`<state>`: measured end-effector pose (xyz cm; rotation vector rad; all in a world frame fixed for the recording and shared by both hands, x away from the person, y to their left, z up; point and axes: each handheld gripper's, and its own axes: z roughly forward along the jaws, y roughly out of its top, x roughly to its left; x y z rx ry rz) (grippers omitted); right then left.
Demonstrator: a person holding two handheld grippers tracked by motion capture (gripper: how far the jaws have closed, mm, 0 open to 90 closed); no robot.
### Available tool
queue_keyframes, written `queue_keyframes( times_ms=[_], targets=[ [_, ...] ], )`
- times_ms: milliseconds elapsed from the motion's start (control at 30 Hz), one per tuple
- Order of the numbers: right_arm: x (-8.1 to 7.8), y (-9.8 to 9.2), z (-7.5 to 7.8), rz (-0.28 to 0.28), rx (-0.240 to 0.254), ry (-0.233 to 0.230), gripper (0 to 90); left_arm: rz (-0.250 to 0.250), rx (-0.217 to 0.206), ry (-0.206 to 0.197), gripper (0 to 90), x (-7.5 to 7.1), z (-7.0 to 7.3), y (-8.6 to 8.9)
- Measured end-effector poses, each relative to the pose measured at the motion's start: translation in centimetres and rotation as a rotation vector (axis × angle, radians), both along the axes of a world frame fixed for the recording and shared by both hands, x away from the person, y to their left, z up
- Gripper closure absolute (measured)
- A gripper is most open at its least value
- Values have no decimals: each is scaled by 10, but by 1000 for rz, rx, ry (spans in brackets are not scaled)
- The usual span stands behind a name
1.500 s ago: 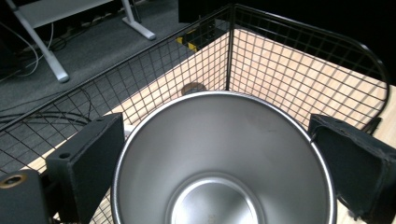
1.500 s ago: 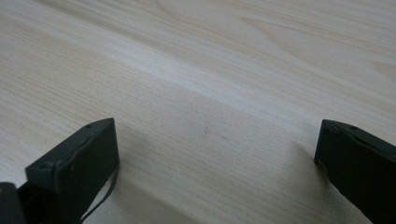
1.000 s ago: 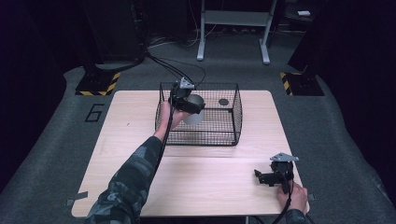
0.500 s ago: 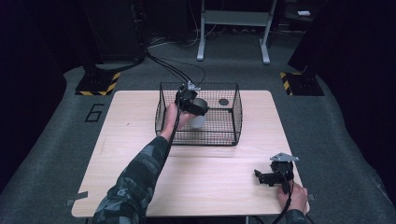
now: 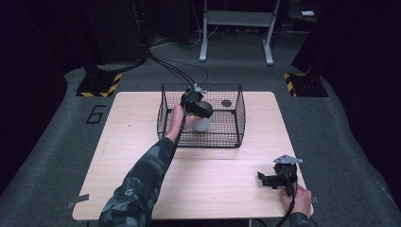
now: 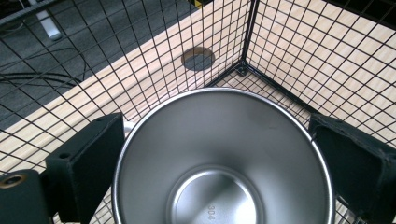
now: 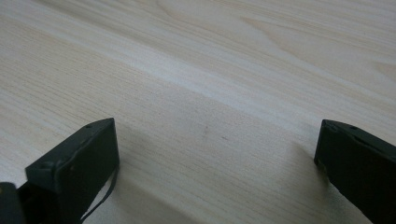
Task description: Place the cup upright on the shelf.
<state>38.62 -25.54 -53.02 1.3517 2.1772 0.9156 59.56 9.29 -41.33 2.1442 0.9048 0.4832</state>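
While the right gripper (image 5: 272, 179) rests spread on the table (image 5: 132, 165), left gripper (image 5: 201, 109) pinches upright steel cup (image 6: 224, 158) inside wire basket (image 5: 239, 118), mouth up.

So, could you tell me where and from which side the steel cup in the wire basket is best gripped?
Grip the cup across its rim, coming from above. It stands upright with its round mouth open upward, and the basket walls block any sideways approach. The left gripper already has one jaw on either side of the rim, at opposite points. Whether they press it I cannot tell.
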Motion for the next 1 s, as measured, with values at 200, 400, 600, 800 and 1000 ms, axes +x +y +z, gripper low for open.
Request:
queue_keyframes(
  times_ms=[200,400,600,800,1000],
  targets=[
    [0,0,0,-3,2,2,0,12,7,8,65,2,-4,-2],
    [0,0,0,-3,5,0,0,19,21,17,65,5,-9,-3],
    [0,0,0,-4,5,1,0,16,32,24,65,5,-11,-4],
    [0,0,0,-2,3,-1,0,20,28,28,64,5,-13,-4],
    [0,0,0,-4,5,0,0,25,42,34,63,0,-13,-1]
  ],
)
